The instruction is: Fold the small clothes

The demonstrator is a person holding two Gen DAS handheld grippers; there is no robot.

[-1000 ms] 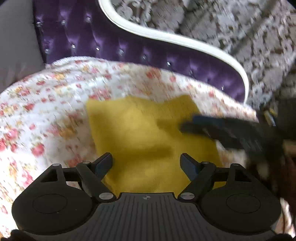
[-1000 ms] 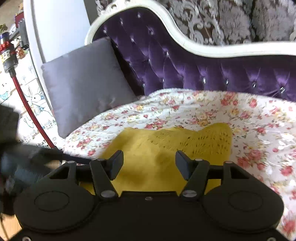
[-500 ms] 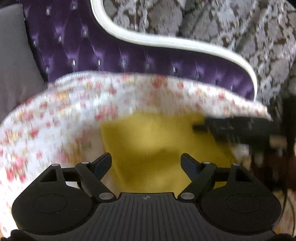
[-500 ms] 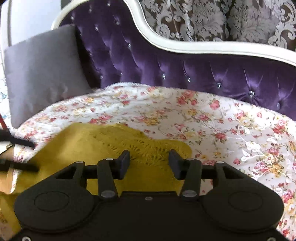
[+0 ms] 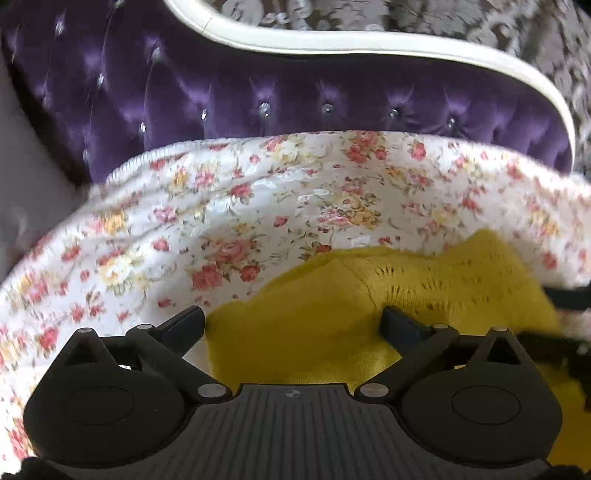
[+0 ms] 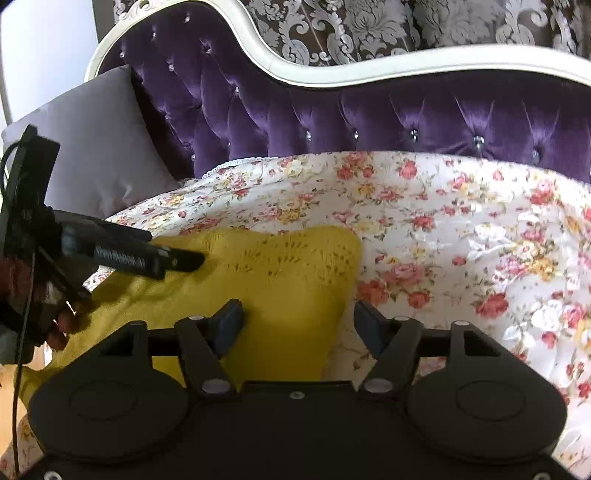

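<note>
A mustard-yellow knitted garment (image 5: pixel 332 325) lies flat on a floral quilt (image 5: pixel 258 206). My left gripper (image 5: pixel 293 321) hovers over its left part, jaws opening wide, with cloth under them but not pinched. In the right wrist view the garment (image 6: pixel 288 273) fills the lower left. My right gripper (image 6: pixel 299 317) stands over its right edge, jaws opening, the left finger above cloth and the right finger above quilt. The left gripper (image 6: pixel 184 260) reaches in from the left over the garment's far left corner, with the person's hand (image 6: pixel 55 321) behind it.
The quilt (image 6: pixel 461 229) covers the seat of a purple tufted sofa (image 6: pixel 369 107) with a white frame (image 6: pixel 406 66). A grey cushion (image 6: pixel 99 147) leans at the left end. Patterned damask fabric (image 6: pixel 369 26) hangs behind. Bare quilt stretches to the garment's right.
The left gripper has swung across, so the garment now sits low and right in its view, and its jaws stand wider. The right gripper's jaws narrowed, then widened again.
</note>
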